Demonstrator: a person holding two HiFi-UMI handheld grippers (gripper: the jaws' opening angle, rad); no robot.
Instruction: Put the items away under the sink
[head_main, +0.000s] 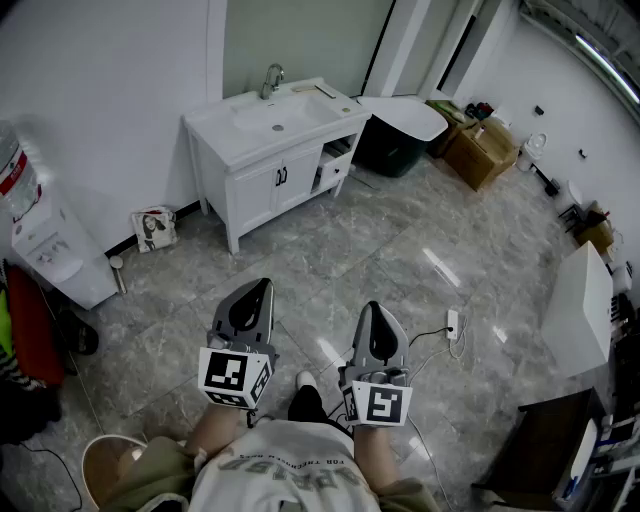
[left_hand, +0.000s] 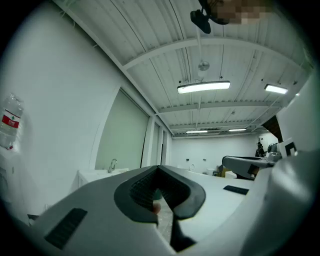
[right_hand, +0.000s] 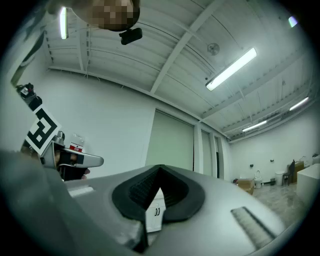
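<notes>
A white sink cabinet (head_main: 262, 150) with a chrome faucet (head_main: 272, 78) stands against the far wall, its two doors (head_main: 270, 186) closed. A flat pale item (head_main: 312, 90) lies on its top. Both grippers are held low in front of me, pointing toward the cabinet and well short of it. My left gripper (head_main: 264, 285) is shut with nothing in it, and so is my right gripper (head_main: 371, 305). In the left gripper view the jaws of the left gripper (left_hand: 159, 167) meet, with the faucet (left_hand: 113, 164) beyond. The right gripper (right_hand: 160, 168) frames the cabinet doors (right_hand: 156, 212).
A water dispenser (head_main: 45, 245) stands at the left wall, with a small printed bag (head_main: 153, 228) on the floor beside the cabinet. Right of the cabinet are a black bin with a white lid (head_main: 398, 135) and cardboard boxes (head_main: 482, 150). A power strip (head_main: 452, 323) lies on the grey tiles.
</notes>
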